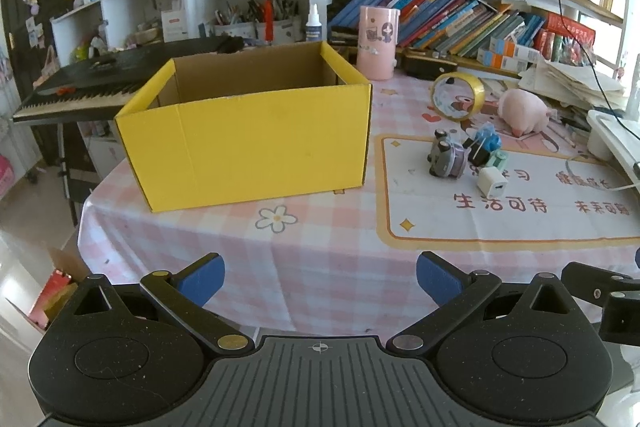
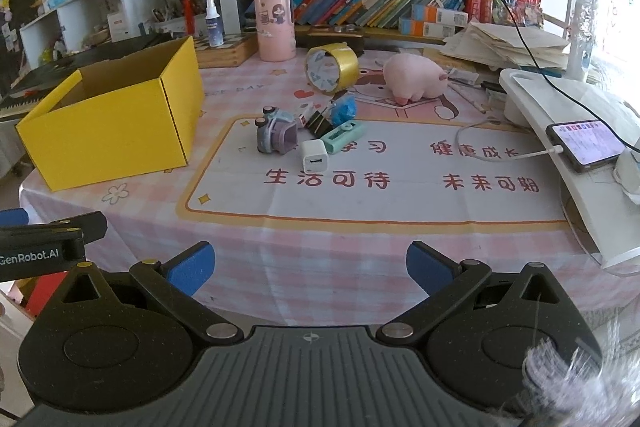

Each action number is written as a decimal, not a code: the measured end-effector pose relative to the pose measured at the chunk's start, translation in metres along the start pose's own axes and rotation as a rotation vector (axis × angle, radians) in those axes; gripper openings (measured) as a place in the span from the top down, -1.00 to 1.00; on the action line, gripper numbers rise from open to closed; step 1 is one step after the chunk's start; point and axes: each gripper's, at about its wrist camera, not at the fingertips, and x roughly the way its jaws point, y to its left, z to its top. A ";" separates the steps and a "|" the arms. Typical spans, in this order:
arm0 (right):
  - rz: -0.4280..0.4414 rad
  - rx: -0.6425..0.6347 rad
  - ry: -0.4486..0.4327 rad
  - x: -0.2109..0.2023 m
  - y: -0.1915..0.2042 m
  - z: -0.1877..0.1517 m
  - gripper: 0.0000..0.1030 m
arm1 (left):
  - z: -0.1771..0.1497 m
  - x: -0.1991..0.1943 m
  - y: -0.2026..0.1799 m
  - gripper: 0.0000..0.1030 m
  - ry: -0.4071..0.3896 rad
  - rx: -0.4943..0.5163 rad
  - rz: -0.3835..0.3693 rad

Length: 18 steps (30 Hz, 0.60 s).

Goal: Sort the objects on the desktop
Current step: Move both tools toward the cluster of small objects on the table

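An open yellow cardboard box (image 1: 244, 143) (image 2: 116, 127) stands on the left of the table, and I see nothing in the part of its inside that shows. Right of it lies a small heap: a purple toy car (image 1: 446, 157) (image 2: 276, 135), a white charger cube (image 1: 492, 183) (image 2: 315, 155), a mint stapler (image 2: 343, 135), a black binder clip (image 2: 319, 124) and a blue toy (image 2: 344, 107). Further back are a tape roll (image 1: 457, 97) (image 2: 332, 67) and a pink plush pig (image 1: 522, 111) (image 2: 414, 75). My left gripper (image 1: 320, 281) and right gripper (image 2: 310, 269) hover open over the near table edge, holding nothing.
A pink cup (image 1: 377, 43) (image 2: 275, 25) stands behind the box. A white stand (image 2: 568, 131) at the right carries a phone (image 2: 584, 143) on a charging cable. Paper stacks, bookshelves and a keyboard instrument (image 1: 80, 83) ring the table. The checked tablecloth (image 2: 320, 251) hangs over the near edge.
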 end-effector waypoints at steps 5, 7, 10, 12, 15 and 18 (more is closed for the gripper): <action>-0.005 -0.030 -0.005 -0.002 0.003 0.000 -1.00 | 0.000 -0.005 0.000 -1.00 -0.025 -0.006 -0.017; 0.006 -0.036 -0.008 -0.002 0.004 0.001 -1.00 | 0.001 -0.005 -0.002 -1.00 -0.027 0.000 -0.017; 0.009 -0.036 -0.013 -0.003 0.004 0.001 -1.00 | 0.001 -0.005 -0.003 -1.00 -0.025 0.001 -0.015; 0.005 -0.033 -0.012 -0.003 0.003 0.001 -1.00 | 0.001 -0.004 -0.003 -1.00 -0.023 -0.002 -0.015; 0.001 -0.028 -0.010 -0.003 0.002 0.001 -1.00 | 0.001 -0.004 -0.003 -1.00 -0.021 -0.003 -0.013; 0.000 -0.025 -0.015 -0.003 0.002 0.001 -1.00 | 0.001 -0.004 -0.003 -1.00 -0.023 0.000 -0.011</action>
